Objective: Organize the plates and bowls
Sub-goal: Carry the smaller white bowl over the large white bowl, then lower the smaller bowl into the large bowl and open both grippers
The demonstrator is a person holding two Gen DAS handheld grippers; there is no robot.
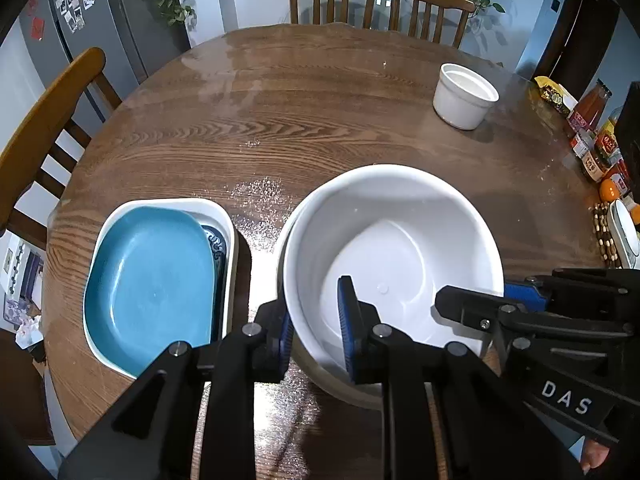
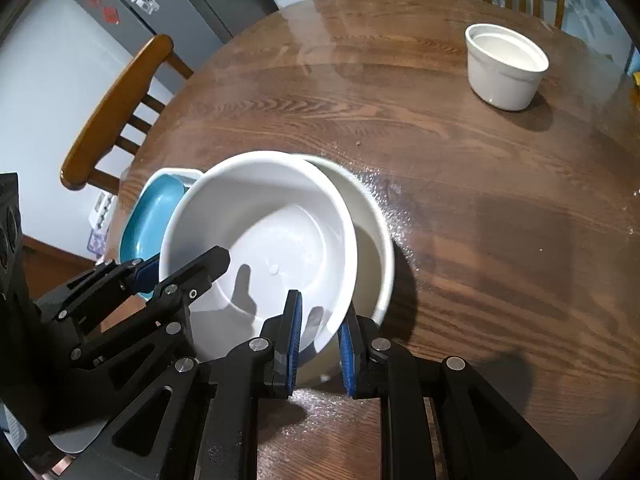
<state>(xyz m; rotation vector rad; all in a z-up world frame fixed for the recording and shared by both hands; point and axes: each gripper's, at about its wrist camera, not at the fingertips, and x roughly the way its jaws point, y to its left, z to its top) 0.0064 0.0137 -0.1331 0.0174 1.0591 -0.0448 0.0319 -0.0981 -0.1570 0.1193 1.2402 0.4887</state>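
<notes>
Large round bowl point(image 1: 400, 240): plain glossy white inside and out.
Second round bowl under it point(image 2: 376, 240): off-white, slightly creamier.
Oblong plate point(image 1: 148, 280): flat turquoise blue, no pattern.
Plate beneath the turquoise one point(image 1: 219, 246): dark navy with a white scroll border.
Rectangular dish holding them point(image 1: 160, 203): white.
Small ribbed pot point(image 1: 464, 96): white.
Round wooden table point(image 1: 280, 120): brown with dark wavy grain.
Left gripper point(image 1: 316, 328): black frame, blue pads.
Right gripper point(image 2: 320, 344): black frame, blue pads.
</notes>
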